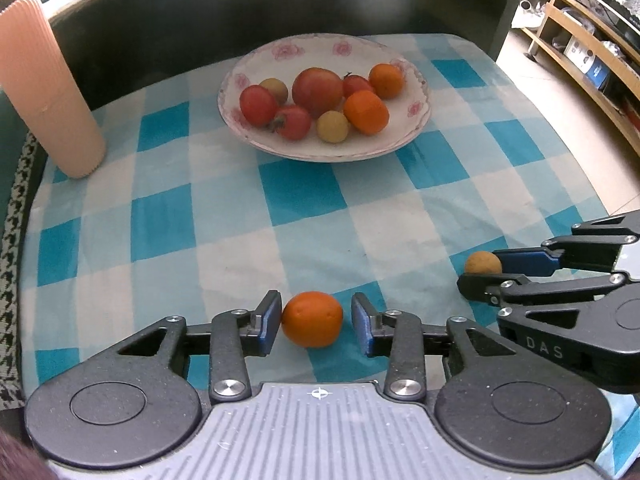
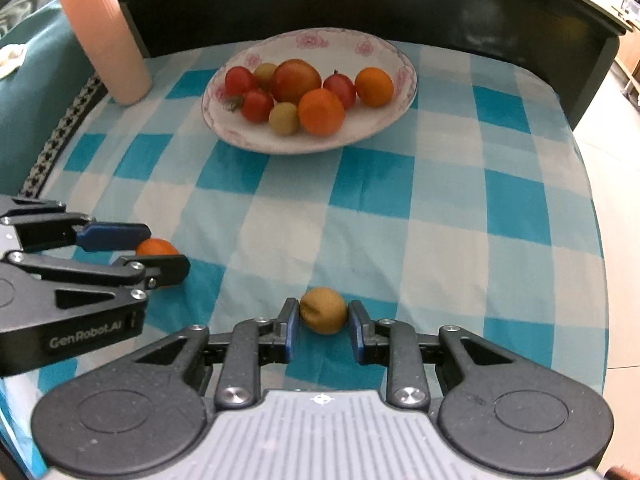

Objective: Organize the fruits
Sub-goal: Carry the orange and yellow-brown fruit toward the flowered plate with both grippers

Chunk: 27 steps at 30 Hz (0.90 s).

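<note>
An orange (image 1: 312,319) lies on the checked cloth between the fingers of my left gripper (image 1: 316,322). The left pad touches it and a small gap shows at the right pad. A small brown fruit (image 2: 323,310) lies between the fingers of my right gripper (image 2: 323,320), with narrow gaps on both sides. Each gripper also shows in the other's view: the right gripper (image 1: 480,272) around the brown fruit (image 1: 483,263), the left gripper (image 2: 160,252) around the orange (image 2: 157,247). A white floral plate (image 1: 420,118) at the back holds several tomatoes, oranges and small yellow fruits.
A pink ribbed cup (image 1: 44,92) stands at the back left of the table. A dark raised backboard (image 1: 280,8) runs behind the plate (image 2: 240,136). The table's right edge (image 2: 592,216) drops to the floor. Wooden shelving (image 1: 592,52) stands at the far right.
</note>
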Tool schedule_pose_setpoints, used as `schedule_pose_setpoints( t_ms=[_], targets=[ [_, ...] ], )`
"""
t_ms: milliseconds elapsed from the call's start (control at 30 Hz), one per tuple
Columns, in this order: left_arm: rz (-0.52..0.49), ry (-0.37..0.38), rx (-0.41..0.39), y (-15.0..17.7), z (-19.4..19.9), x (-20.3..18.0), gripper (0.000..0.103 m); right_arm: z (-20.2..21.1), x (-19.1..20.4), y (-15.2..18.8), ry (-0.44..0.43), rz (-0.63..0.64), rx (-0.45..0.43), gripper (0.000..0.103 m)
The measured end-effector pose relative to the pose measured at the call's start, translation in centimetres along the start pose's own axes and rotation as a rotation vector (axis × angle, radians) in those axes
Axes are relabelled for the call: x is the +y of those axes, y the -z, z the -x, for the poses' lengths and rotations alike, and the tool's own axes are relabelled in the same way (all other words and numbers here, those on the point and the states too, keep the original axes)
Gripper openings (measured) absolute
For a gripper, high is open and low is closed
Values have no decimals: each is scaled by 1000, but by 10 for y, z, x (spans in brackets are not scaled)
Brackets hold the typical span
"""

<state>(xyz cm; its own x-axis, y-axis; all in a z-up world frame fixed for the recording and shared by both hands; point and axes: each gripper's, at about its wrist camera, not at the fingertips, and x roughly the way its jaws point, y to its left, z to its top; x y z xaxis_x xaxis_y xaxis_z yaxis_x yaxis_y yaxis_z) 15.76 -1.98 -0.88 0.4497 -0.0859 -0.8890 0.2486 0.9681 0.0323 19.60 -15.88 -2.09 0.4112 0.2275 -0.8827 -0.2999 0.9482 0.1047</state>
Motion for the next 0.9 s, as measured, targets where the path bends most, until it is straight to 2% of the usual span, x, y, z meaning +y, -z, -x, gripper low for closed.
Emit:
schedule_pose_setpoints(
  t_ms=[233,367,467,667,767,900],
  targets=[
    [-4,-9,22,1,-9,3,53,-1,-1,0,-4,-7,-11,42],
    [7,-11,15,0,-9,6,64,-1,-4,-1,-16,-17,-7,42],
    [14,-4,13,-2,-9,7,64,0,-7,-1,-13,-22,-4,44],
    [15,-4,20,-3,-14,5,62,1,-8,-1,-5,-29,-2,47],
    [15,10,22,-4,-14,4,53,0,-7,-2,-1,-23,-3,47],
    [0,0,25,-3,-13,1,48,-1,-5,-2,9,-3,-3,47]
  ],
)
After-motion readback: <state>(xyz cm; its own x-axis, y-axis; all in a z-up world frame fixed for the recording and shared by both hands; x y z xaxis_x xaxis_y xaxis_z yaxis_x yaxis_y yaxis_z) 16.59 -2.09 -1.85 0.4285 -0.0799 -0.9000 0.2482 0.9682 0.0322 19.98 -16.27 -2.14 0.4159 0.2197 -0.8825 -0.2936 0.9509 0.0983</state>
